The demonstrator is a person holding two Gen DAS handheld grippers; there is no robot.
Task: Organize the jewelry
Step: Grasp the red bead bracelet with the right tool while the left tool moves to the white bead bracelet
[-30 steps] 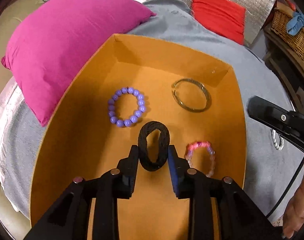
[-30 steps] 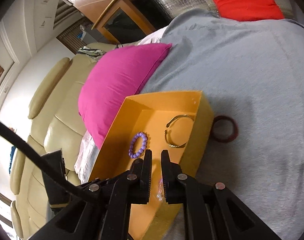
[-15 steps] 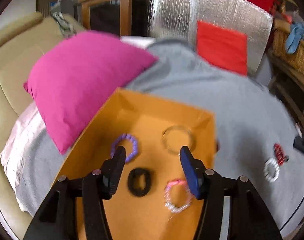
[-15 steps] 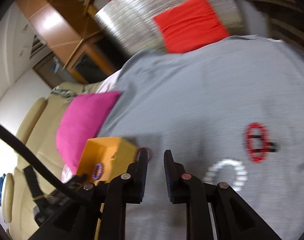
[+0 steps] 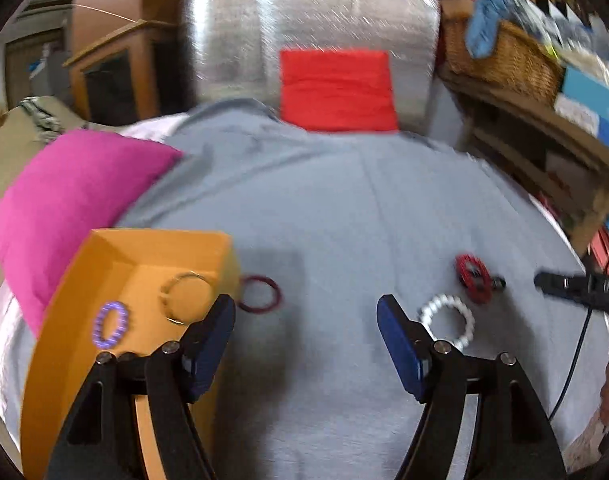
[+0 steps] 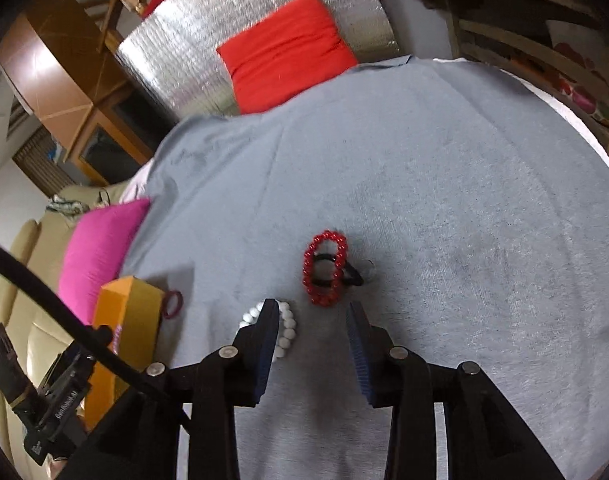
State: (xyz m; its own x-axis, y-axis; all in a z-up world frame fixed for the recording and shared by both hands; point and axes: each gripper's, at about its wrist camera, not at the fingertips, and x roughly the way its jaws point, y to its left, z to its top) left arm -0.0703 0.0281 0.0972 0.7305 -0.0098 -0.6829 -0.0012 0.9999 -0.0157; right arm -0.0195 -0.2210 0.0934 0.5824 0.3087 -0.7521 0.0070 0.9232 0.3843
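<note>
An orange box [image 5: 80,276] sits on the grey cloth [image 5: 344,208] at left, holding a purple bead bracelet [image 5: 110,324] and a metal bangle [image 5: 184,298]. A dark red ring [image 5: 260,294] lies just right of the box. A white bead bracelet [image 5: 448,320] and a red bead bracelet [image 5: 472,278] lie further right. My left gripper [image 5: 306,320] is wide open and empty above the cloth. My right gripper [image 6: 312,328] is open and empty, just short of the red bead bracelet [image 6: 324,274], which lies on a black hair tie [image 6: 350,274]. The white bracelet [image 6: 286,330] is partly behind its left finger.
A pink pillow [image 5: 64,196] lies left of the box. A red cushion [image 5: 336,92] leans on a silver foil panel [image 5: 304,32] at the back. A wicker basket [image 5: 500,56] sits on wooden shelving at right. The right gripper's tip [image 5: 576,284] shows at the right edge.
My left gripper let go of the black scrunchie in the box, opened wide and swung right over the cloth. My right gripper swung right from the box to the red bracelet and opened.
</note>
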